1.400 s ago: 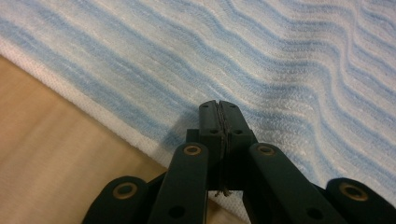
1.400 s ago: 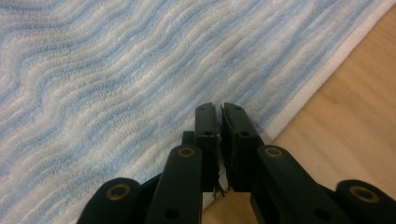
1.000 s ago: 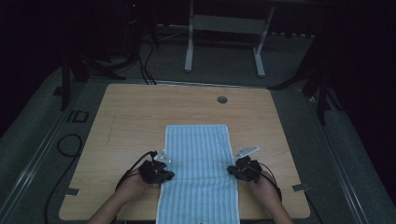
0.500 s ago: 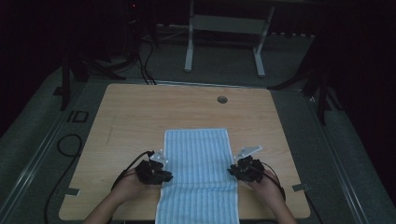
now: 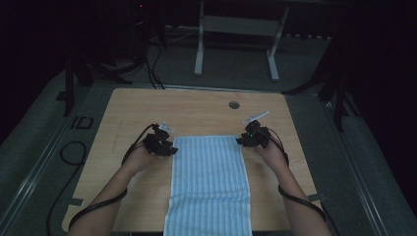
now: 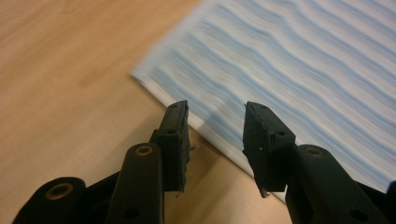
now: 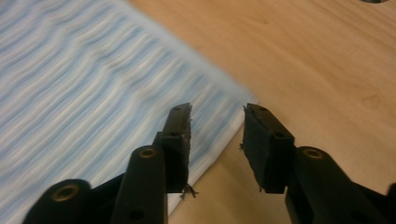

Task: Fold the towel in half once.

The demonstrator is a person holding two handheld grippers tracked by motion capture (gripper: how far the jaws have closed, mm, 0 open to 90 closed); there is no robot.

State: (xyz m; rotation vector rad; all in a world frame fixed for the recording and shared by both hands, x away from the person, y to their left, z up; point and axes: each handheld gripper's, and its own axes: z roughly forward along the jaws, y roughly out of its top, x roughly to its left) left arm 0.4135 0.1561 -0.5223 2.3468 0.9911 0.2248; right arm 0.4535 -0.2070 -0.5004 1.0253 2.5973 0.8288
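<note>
Step in hand: reaching for the two far corners of the striped cloth point(image 5: 209, 184), probably to fold or pull it; a judgement from how the hands stand.
Cloth: flat on the worktop point(image 5: 133, 108), long side running away from the person, near end hanging at the front edge.
Left tool point(image 5: 166, 147): just beside the far left corner of the cloth; jaws spread, just now opening wider, with the cloth edge under the gap but not pinched, as seen in the left gripper view point(image 6: 216, 135).
Right tool point(image 5: 242, 141): just beside the far right corner; jaws spread, also just now opening wider, with nothing pressed between them; cloth edge below the gap in the right gripper view point(image 7: 216, 135).
Next move: lower each tool so one jaw goes under the corner and one over it, then close on the edge; both sides together, otherwise a skewed cloth.
Risk: thin cloth flat on wood, easy to push away instead of catching.
Change from one second ago: both hands then near the middle of the long sides, close to the person; now far forward, at the far end.
Cloth since then: same place, same flat shape.
Other things: small round hole point(image 5: 234, 104) in the worktop beyond the cloth, well apart.
</note>
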